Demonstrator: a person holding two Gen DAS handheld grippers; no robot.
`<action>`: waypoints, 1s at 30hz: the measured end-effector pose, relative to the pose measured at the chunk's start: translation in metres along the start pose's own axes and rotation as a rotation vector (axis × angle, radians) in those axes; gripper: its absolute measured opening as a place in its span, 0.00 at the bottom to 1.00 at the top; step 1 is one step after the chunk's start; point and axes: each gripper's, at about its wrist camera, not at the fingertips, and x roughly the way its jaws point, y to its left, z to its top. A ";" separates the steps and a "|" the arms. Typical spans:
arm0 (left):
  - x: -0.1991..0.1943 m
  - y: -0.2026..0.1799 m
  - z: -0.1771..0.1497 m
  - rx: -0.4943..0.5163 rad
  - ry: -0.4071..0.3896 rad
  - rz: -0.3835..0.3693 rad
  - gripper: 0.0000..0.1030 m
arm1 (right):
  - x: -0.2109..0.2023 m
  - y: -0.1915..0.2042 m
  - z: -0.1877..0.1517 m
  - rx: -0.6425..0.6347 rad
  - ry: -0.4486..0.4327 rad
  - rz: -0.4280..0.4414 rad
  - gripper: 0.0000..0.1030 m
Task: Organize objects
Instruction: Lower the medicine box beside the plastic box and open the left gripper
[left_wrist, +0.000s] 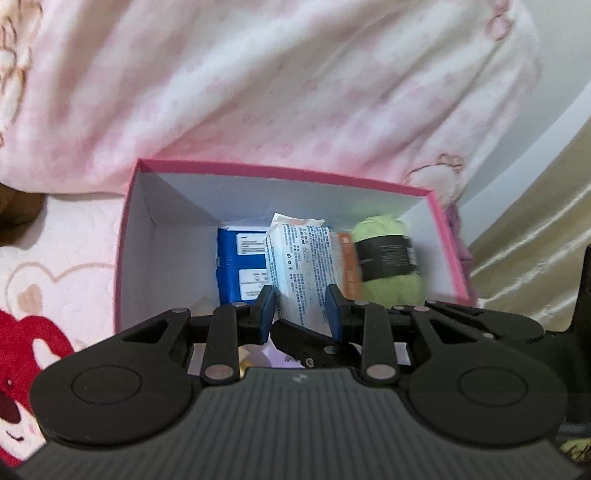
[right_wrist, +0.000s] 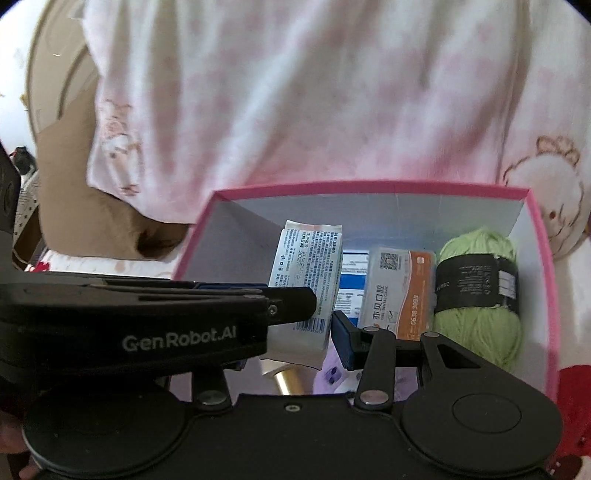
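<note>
A pink box (left_wrist: 280, 173) with a white inside holds a blue packet (left_wrist: 236, 266), an orange and white case (right_wrist: 402, 291) and a ball of light green yarn (left_wrist: 391, 254). My left gripper (left_wrist: 301, 306) is shut on a white printed packet (left_wrist: 299, 258) and holds it upright inside the box, next to the blue packet. In the right wrist view the same packet (right_wrist: 306, 273) stands in the left gripper's pads. My right gripper (right_wrist: 295, 343) is open just in front of the packet, with one blue pad (right_wrist: 345, 339) showing; the left gripper hides its other finger.
The box (right_wrist: 369, 186) stands on a pink and white bedspread with cartoon prints (left_wrist: 55, 280). A pink blanket (left_wrist: 258, 85) is heaped behind it. A gold tube (right_wrist: 288, 382) and a lilac item (right_wrist: 332, 373) lie at the box's near end.
</note>
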 end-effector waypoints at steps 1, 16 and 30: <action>0.007 0.002 0.001 0.001 0.005 0.006 0.27 | 0.007 -0.001 0.001 0.002 0.006 -0.005 0.47; 0.060 0.036 0.008 -0.100 0.043 -0.048 0.24 | 0.059 0.000 0.008 -0.041 0.065 -0.120 0.46; 0.072 0.031 -0.001 -0.086 0.039 -0.028 0.25 | 0.024 -0.004 -0.023 -0.126 -0.009 -0.122 0.47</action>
